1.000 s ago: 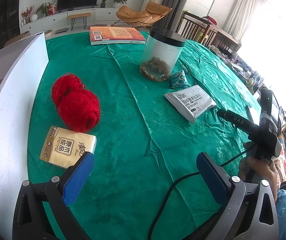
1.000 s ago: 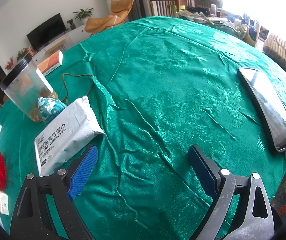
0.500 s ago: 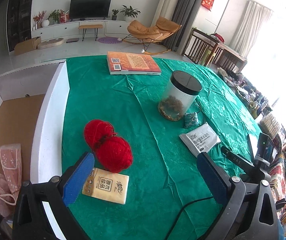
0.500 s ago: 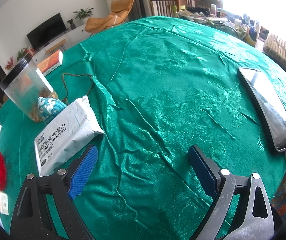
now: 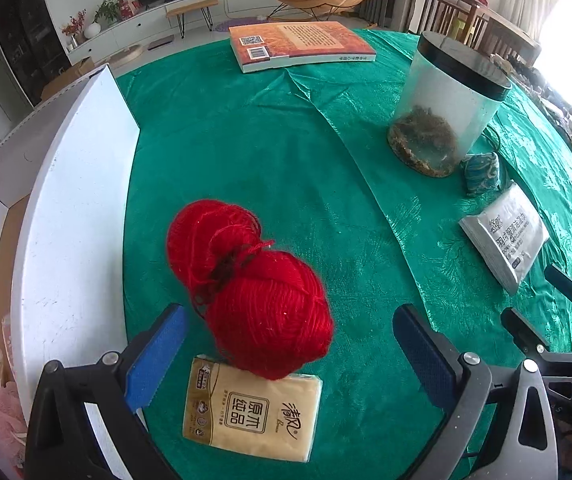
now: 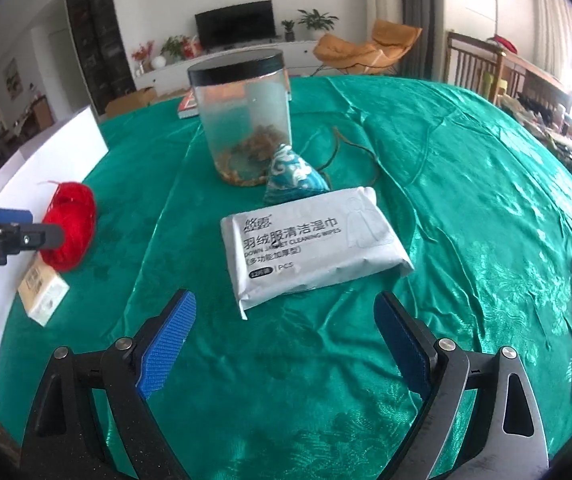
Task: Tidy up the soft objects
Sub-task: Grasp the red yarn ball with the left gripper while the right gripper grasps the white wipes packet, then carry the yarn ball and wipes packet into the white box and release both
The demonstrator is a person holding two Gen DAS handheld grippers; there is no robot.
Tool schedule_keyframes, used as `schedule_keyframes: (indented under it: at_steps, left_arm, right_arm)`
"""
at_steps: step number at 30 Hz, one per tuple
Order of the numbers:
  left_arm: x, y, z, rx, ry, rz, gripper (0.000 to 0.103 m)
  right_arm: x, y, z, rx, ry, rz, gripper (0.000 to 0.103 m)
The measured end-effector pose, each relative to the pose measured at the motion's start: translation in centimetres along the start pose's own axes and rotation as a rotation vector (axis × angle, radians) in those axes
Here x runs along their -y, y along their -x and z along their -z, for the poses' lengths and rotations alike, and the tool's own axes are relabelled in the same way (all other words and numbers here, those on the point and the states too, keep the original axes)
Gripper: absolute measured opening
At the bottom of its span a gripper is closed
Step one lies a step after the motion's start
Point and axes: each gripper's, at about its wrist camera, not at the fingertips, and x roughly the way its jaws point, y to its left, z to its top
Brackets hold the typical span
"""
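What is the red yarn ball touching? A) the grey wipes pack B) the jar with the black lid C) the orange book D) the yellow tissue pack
D: the red yarn ball rests against the top edge of the yellow tissue pack; book, jar and wipes lie well apart from it.

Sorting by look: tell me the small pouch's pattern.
Teal pouch with white swirls, clearest in the right wrist view.

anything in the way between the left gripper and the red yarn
Nothing visible. The left gripper is open and the red yarn sits right ahead between its fingers. Only the yellow tissue pack lies beneath, with the yarn's near end resting on it. The white box wall stands off to the left.
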Motion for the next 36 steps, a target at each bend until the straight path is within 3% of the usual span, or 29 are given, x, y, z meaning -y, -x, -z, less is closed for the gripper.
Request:
schedule_keyframes:
  at_steps: [3, 5, 9, 12, 13, 15, 17, 20, 23, 24, 26, 28, 30, 32, 34, 36]
  left_arm:
    - [-0.1, -1.7, -0.9, -0.021, 0.012, -0.020, 0.102]
    - [-0.4, -2.6, -1.4, -0.031, 0.030, -0.026, 0.102]
    - [-0.4, -3.4, -2.0, -0.025, 0.028, -0.031, 0.102]
    - [-0.5, -3.6, -2.5, -0.011, 0.023, -0.024, 0.101]
    - [-0.5, -3.6, -2.6, -0.001, 0.028, -0.020, 0.098]
    - [-0.7, -3.6, -3.0, 0.015, 0.038, -0.029, 0.081]
    - [-1.0, -3.5, -3.4, 0.026, 0.042, -0.028, 0.048]
    - [-2.1, -3.5, -3.8, 0.034, 0.075, 0.029, 0.043]
    - [-3.3, -2.5, -3.8, 0.062, 0.118, 0.085, 0.041]
    - [-3.7, -1.8, -3.8, 0.082, 0.131, 0.103, 0.041]
    - [-4.3, -0.3, -3.8, 0.123, 0.157, 0.142, 0.041]
    - [-4.7, 1.2, -4.0, 0.166, 0.179, 0.187, 0.041]
    - [-5.0, 2.9, -4.3, 0.206, 0.200, 0.233, 0.041]
    - [-5.1, 4.8, -4.5, 0.247, 0.205, 0.273, 0.041]
    - [-5.1, 6.4, -4.5, 0.274, 0.197, 0.292, 0.041]
    - [-5.2, 7.7, -4.3, 0.293, 0.186, 0.300, 0.041]
  right_arm:
    - [0.5, -2.1, 0.1, -0.097, 0.029, 0.067, 0.092]
    - [3.7, -2.6, -0.9, -0.087, -0.065, 0.058, 0.090]
    - [11.4, -2.4, -2.7, -0.057, -0.197, 0.188, 0.091]
    - [15.7, -0.4, -2.8, -0.058, -0.304, 0.100, 0.092]
    - [16.5, -0.1, -3.0, -0.061, -0.352, 0.039, 0.092]
    - [17.3, 0.0, -3.3, -0.071, -0.460, -0.087, 0.092]
    - [17.6, -1.2, -4.3, -0.100, -0.536, -0.131, 0.090]
    - [18.2, -3.3, -6.4, -0.127, -0.598, -0.042, 0.092]
    - [17.4, -6.5, -8.5, -0.237, -0.537, 0.006, 0.091]
    - [17.0, -6.5, -9.1, -0.242, -0.479, 0.044, 0.088]
    - [17.8, -5.8, -9.3, -0.248, -0.477, 0.044, 0.066]
    - [19.4, -4.2, -9.4, -0.201, -0.511, 0.029, 0.061]
    - [19.7, -1.8, -10.6, -0.127, -0.507, 0.038, 0.016]
    - [20.5, 0.4, -11.7, -0.056, -0.521, 0.004, 0.011]
    - [20.2, 3.0, -12.9, -0.003, -0.445, 0.040, 0.011]
    - [20.1, 4.1, -13.7, -0.011, -0.393, 0.036, 0.011]
